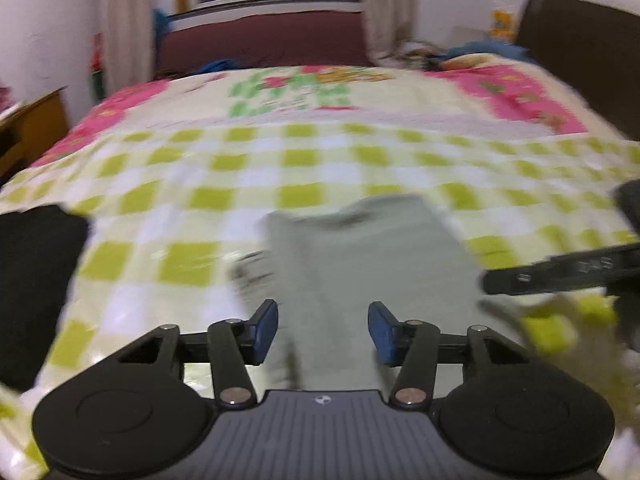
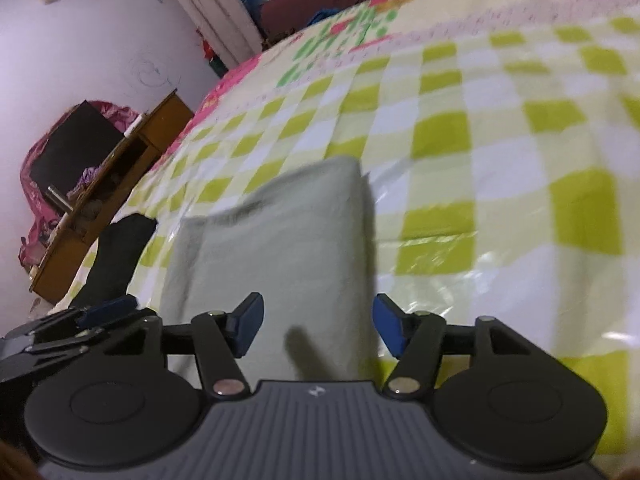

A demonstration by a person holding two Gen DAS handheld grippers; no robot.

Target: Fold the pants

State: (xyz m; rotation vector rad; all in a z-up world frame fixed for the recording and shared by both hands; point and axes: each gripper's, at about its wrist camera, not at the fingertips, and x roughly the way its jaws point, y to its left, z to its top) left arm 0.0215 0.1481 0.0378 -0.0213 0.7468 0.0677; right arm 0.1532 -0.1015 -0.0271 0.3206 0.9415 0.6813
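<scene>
The pale grey-green pants (image 1: 360, 256) lie folded into a compact rectangle on the green-and-white checked sheet (image 1: 200, 168); they also show in the right wrist view (image 2: 280, 240). My left gripper (image 1: 323, 330) is open just above their near end, holding nothing. My right gripper (image 2: 318, 330) is open over the near end of the same pants, empty. The right gripper shows at the right edge of the left wrist view (image 1: 560, 272), and the left gripper at the lower left of the right wrist view (image 2: 80, 320).
A black garment (image 1: 36, 280) lies at the bed's left edge, also in the right wrist view (image 2: 116, 256). A wooden table (image 2: 104, 184) stands left of the bed. A dark headboard (image 1: 580, 52) and a maroon bed (image 1: 260, 44) are at the back.
</scene>
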